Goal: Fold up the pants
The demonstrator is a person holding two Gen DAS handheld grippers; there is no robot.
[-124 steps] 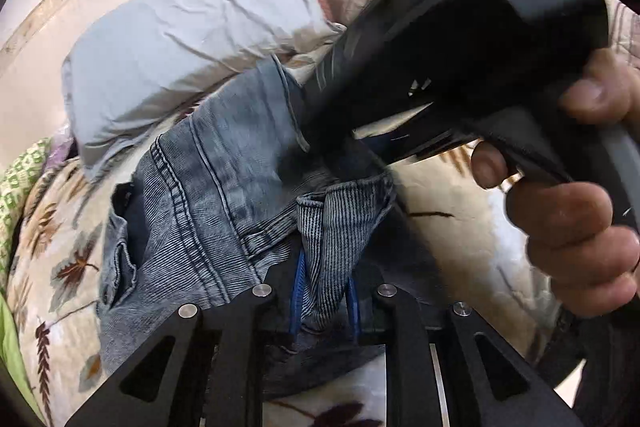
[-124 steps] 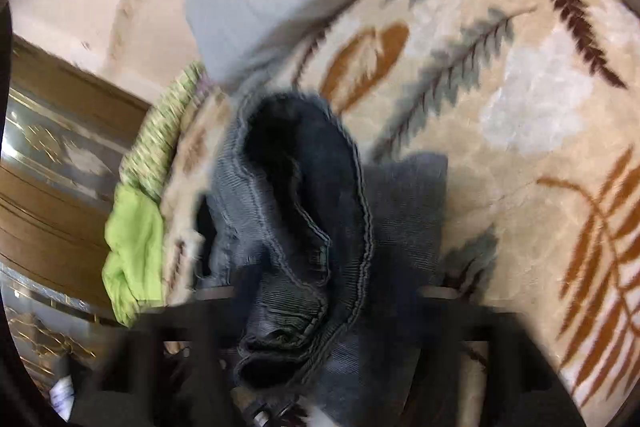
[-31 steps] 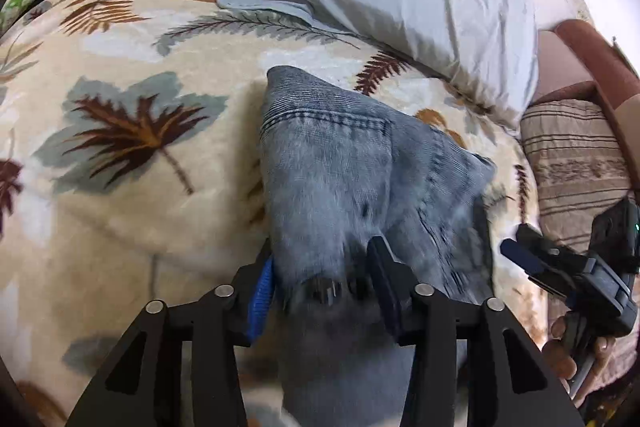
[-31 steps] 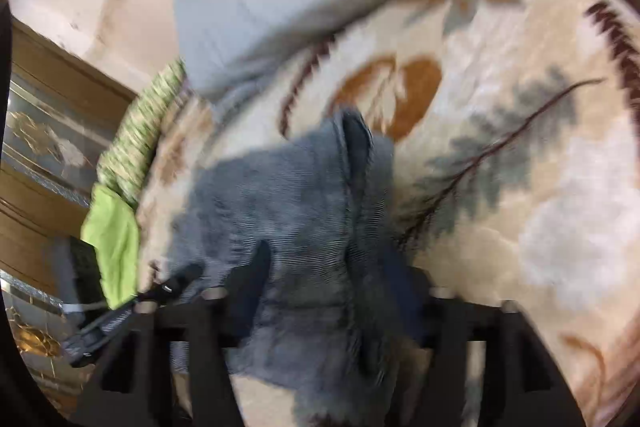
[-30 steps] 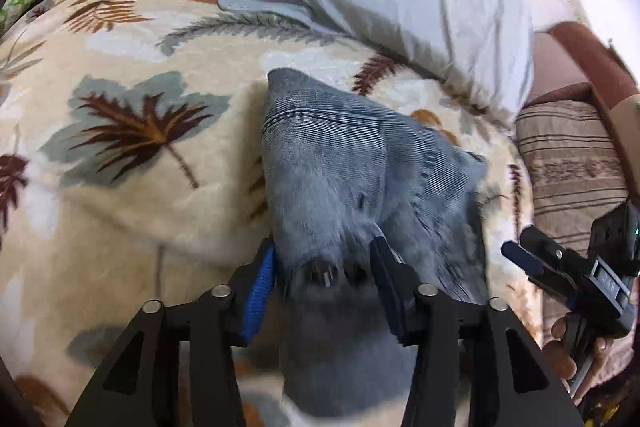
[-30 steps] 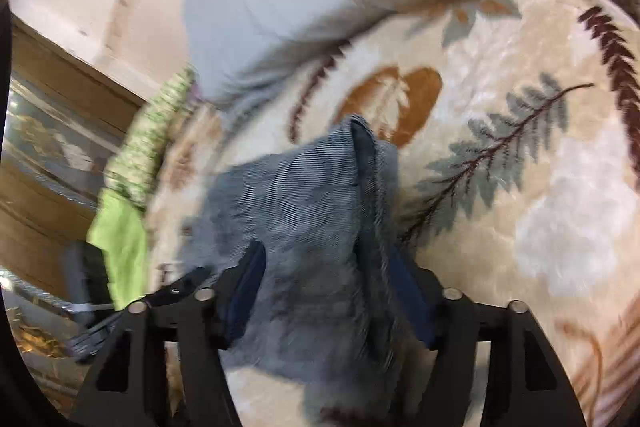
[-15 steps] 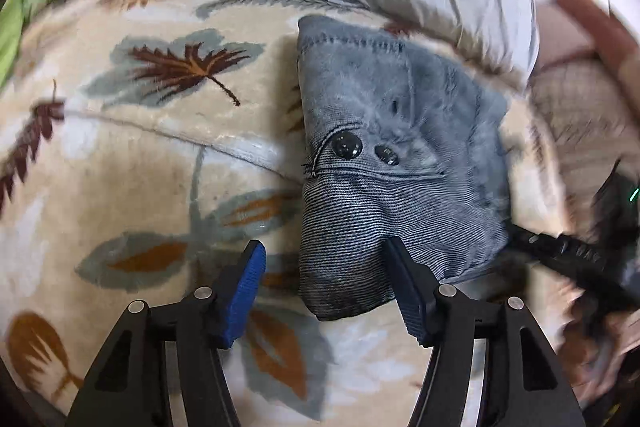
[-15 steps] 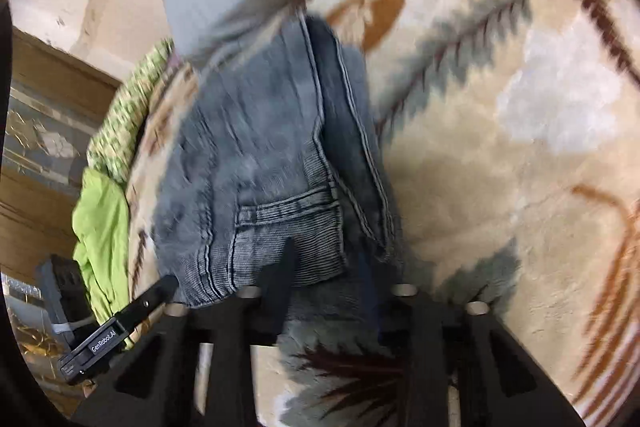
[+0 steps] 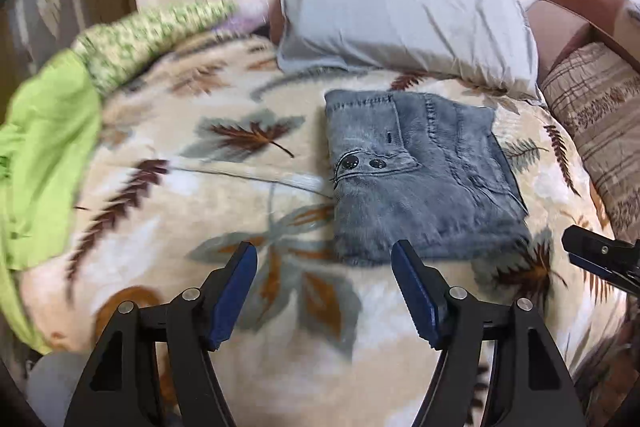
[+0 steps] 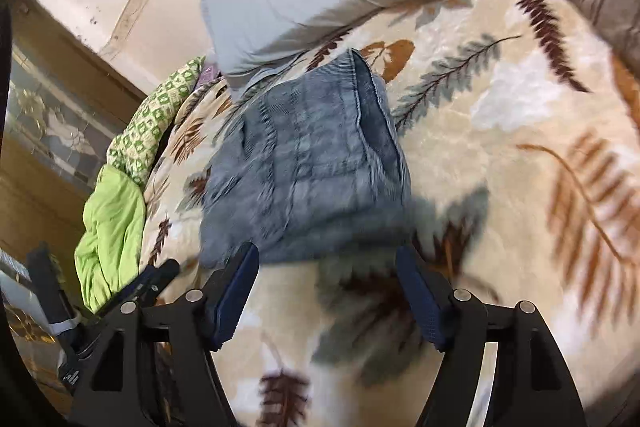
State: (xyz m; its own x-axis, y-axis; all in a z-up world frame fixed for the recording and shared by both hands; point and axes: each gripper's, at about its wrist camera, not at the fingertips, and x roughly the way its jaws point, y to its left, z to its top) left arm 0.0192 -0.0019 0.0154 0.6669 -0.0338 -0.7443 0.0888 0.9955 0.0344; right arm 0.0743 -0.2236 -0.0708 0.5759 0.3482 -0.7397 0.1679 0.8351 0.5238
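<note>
The grey-blue denim pants (image 9: 420, 179) lie folded into a compact rectangle on the leaf-patterned blanket (image 9: 248, 187), two dark buttons facing up. They also show in the right wrist view (image 10: 308, 167). My left gripper (image 9: 324, 287) is open and empty, just short of the fold's near edge. My right gripper (image 10: 326, 287) is open and empty, just short of the pants' near edge. The right gripper's tip shows at the right edge of the left wrist view (image 9: 600, 255); the left gripper shows at lower left of the right wrist view (image 10: 132, 287).
A pale blue pillow (image 9: 400, 19) lies behind the pants. A striped cushion (image 9: 600, 131) sits at the right. A green patterned cloth (image 9: 144, 35) and a bright green cloth (image 9: 44, 155) lie at the bed's left edge, by a wooden wall (image 10: 48, 75).
Both grippers let go of the pants, opened wide and pulled back. The folded pants now rest on the blanket.
</note>
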